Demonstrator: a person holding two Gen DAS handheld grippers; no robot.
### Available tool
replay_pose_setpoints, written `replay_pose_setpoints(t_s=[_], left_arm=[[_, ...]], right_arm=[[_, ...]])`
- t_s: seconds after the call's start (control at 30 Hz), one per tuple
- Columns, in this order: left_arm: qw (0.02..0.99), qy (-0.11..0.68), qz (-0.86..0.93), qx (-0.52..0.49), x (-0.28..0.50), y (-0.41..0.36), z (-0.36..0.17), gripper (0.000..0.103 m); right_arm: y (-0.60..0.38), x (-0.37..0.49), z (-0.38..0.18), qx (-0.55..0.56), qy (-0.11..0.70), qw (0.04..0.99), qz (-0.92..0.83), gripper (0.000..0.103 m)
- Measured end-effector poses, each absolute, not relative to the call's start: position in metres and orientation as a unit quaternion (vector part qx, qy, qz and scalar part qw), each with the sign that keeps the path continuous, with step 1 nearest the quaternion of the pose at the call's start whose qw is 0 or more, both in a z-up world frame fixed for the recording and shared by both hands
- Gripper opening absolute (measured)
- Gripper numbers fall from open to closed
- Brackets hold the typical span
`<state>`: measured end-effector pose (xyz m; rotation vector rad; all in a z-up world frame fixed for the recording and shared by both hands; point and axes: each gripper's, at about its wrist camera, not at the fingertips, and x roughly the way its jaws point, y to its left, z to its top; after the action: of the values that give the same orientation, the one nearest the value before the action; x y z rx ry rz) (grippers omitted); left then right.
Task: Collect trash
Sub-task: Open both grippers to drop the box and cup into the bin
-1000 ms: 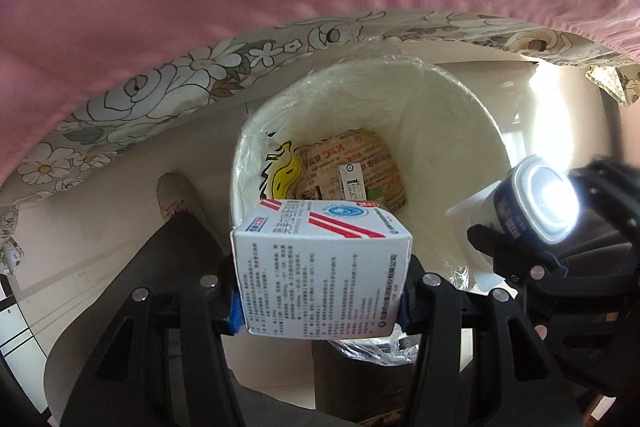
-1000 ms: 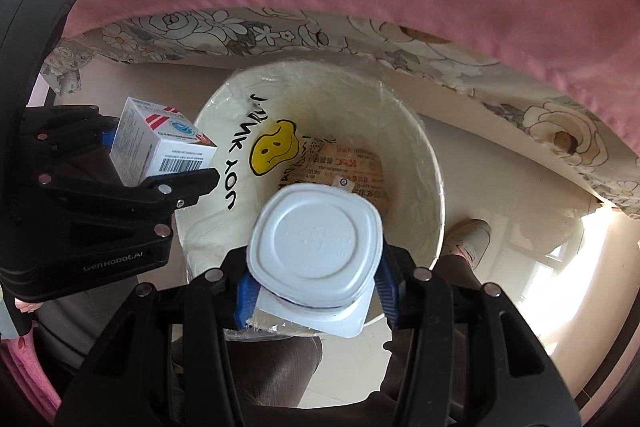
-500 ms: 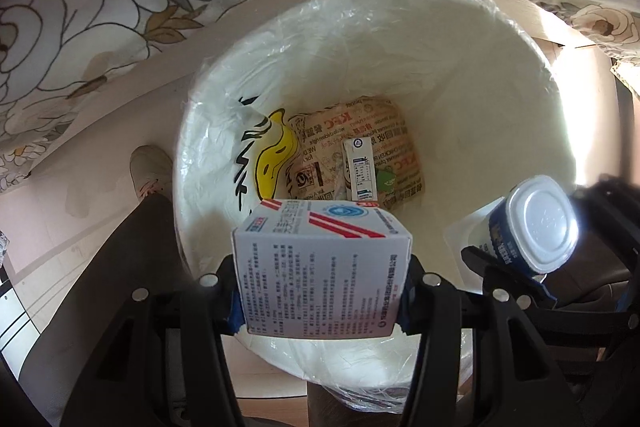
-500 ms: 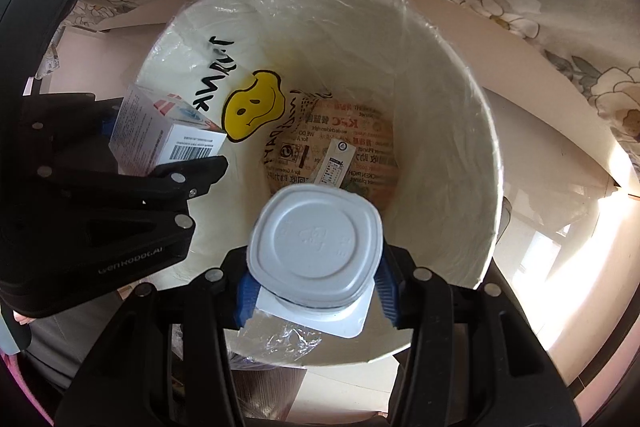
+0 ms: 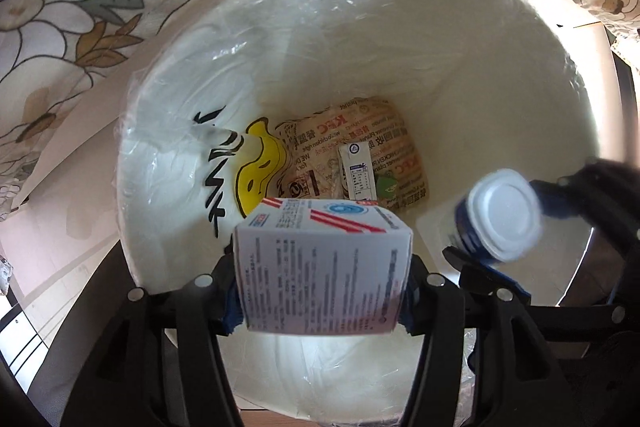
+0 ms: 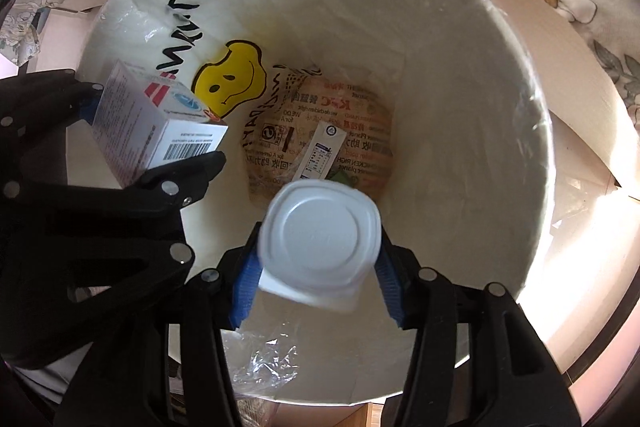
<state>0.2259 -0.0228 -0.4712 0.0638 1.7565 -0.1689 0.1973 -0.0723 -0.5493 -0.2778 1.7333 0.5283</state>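
Observation:
A white printed cardboard box point(image 5: 320, 279) sits between the pads of my left gripper point(image 5: 322, 299), whose jaws are opening. The box is blurred and looks loose. My right gripper point(image 6: 318, 267) also has its jaws opening around a white yogurt cup point(image 6: 320, 231). That cup is blurred, tilted, with small gaps to the blue pads. Both grippers point down into a white trash bin point(image 5: 400, 27) lined with clear plastic. From the left wrist view the cup point(image 5: 504, 213) shows at right. From the right wrist view the box point(image 6: 160, 123) shows at left.
At the bin's bottom lie a brown printed paper bag point(image 5: 360, 147) and a small carton point(image 5: 356, 171). A white bag with a yellow smiley point(image 6: 232, 79) lines the left wall. A floral cloth point(image 5: 80, 7) hangs behind the bin, above pale floor point(image 5: 60, 219).
Both grippers have sunk toward the bin, which now fills each view; the pink cloth has left the view. The jaws have widened slightly, and the box and cup now look blurred and loose.

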Motion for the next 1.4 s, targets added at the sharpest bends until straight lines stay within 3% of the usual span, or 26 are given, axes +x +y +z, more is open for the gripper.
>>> replay_pose_setpoints(t_s=[0.2,0.8,1.07,1.33,1.4], left_arm=[[0.64,0.764,-0.079,0.011,0.228,-0.021,-0.466,0.069],[0.667,0.74,-0.073,0.042,0.197,-0.005,-0.396,0.07],[0.72,0.685,-0.071,0.085,0.19,0.002,-0.308,0.076],[0.797,0.594,-0.071,0.089,0.207,0.004,-0.187,0.081],[0.813,0.57,-0.07,0.094,0.211,0.008,-0.156,0.083]], right_arm=[[-0.071,0.196,-0.541,-0.133,0.742,0.615,0.232,0.058],[-0.092,0.175,-0.488,-0.112,0.723,0.647,0.214,0.059],[-0.109,0.171,-0.41,-0.121,0.673,0.697,0.217,0.058],[-0.127,0.181,-0.281,-0.147,0.583,0.766,0.227,0.058],[-0.131,0.186,-0.248,-0.152,0.556,0.785,0.227,0.065]])
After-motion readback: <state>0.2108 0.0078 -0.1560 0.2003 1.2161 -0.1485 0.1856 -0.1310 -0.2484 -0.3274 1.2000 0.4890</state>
